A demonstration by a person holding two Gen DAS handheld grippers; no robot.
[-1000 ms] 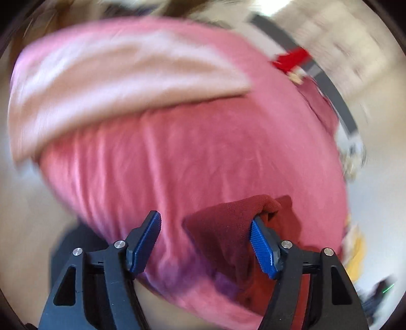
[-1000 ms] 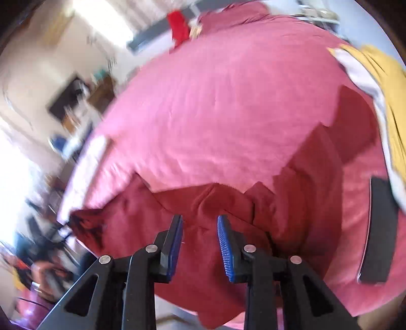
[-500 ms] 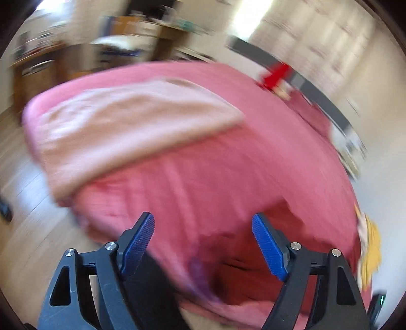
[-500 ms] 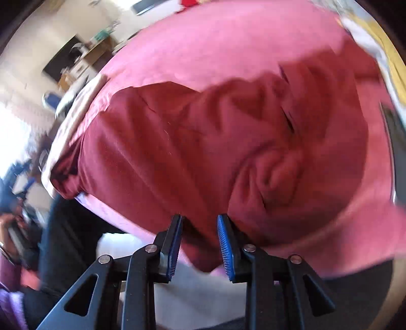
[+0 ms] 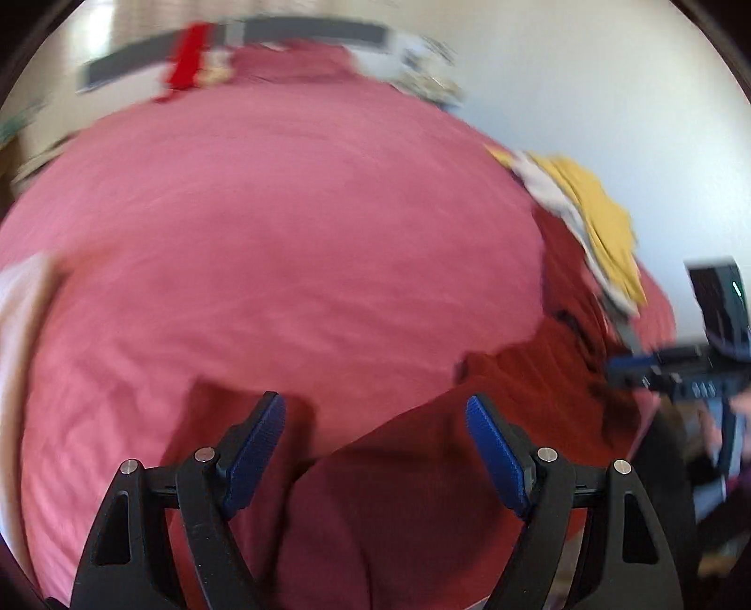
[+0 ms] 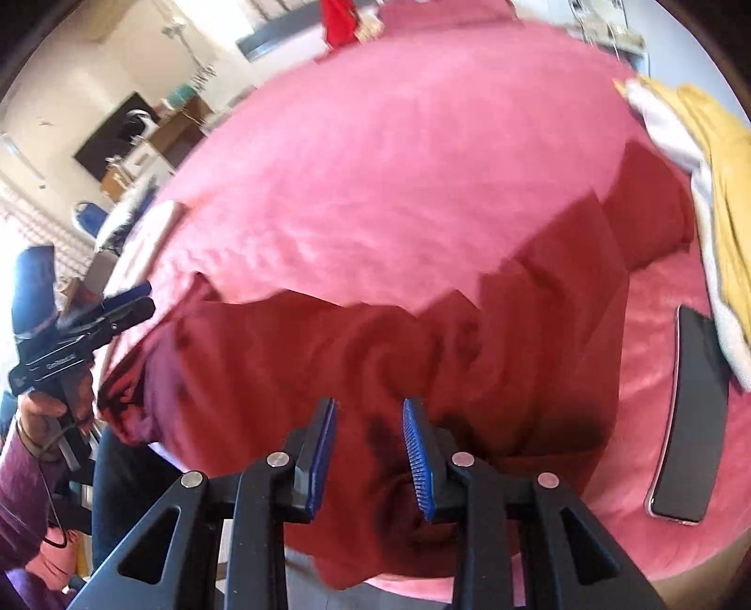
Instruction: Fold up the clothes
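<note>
A dark red garment point(image 6: 291, 366) lies rumpled across the near edge of the pink bed cover point(image 6: 399, 164), part of it hanging over the edge. My right gripper point(image 6: 370, 404) points down at it, and a fold of the cloth is pinched between its narrow-set pads. My left gripper point(image 5: 373, 401) is open wide above the garment's point(image 5: 422, 492) left part, gripping nothing. Each gripper also shows in the other's view: the left gripper point(image 6: 126, 300) at the garment's left end in a person's hand point(image 6: 51, 399), the right gripper point(image 5: 624, 366) at its right end.
A pile of yellow and white clothes point(image 6: 723, 164) sits at the bed's right side, also seen as yellow cloth point(image 5: 601, 225). A dark phone point(image 6: 690, 417) lies on the cover near the right edge. A red item point(image 6: 338, 19) is at the bed's far end. Furniture stands beyond the left side.
My left gripper let go of the garment's corner, opened wider and swung across the bed while rolling. My right gripper raised the garment, then lowered it onto the bed edge.
</note>
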